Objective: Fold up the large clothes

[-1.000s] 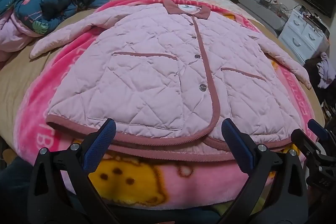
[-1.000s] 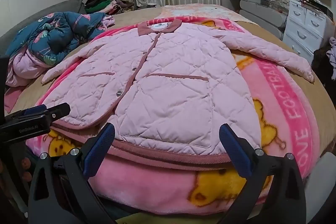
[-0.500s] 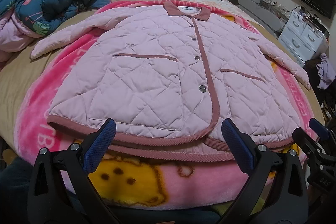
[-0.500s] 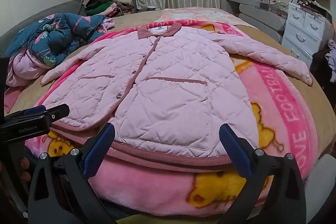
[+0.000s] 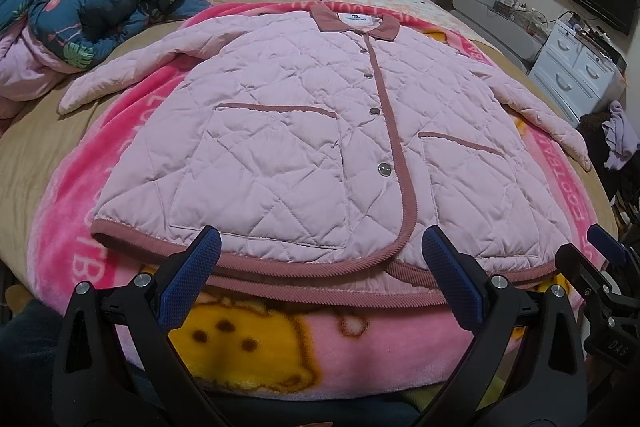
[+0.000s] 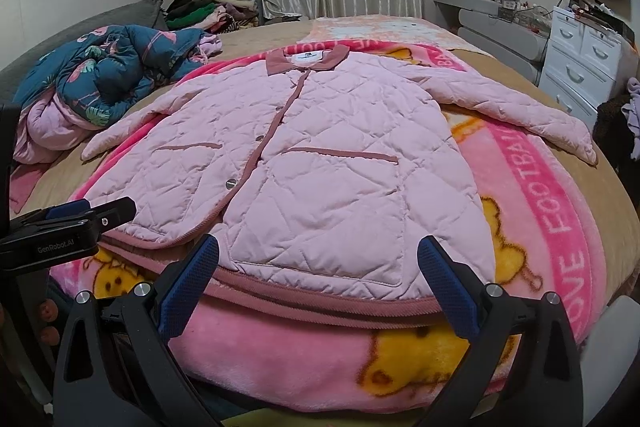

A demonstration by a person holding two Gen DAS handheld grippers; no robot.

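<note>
I see the pink jacket (image 5: 304, 131) lying flat, buttoned, on the blanket (image 6: 560, 227). Left gripper (image 5: 320, 279) and right gripper (image 6: 318, 279) both gape wide at its hem, holding nothing.

A pink quilted jacket (image 5: 304, 131) lies flat, buttoned, sleeves spread, on a pink blanket (image 5: 80, 211) covering the bed (image 5: 36, 131). The left gripper (image 5: 320, 267) hangs at the hem, fingers (image 5: 192, 279) wide apart. The right gripper (image 5: 600, 267) shows at the right edge.
</note>
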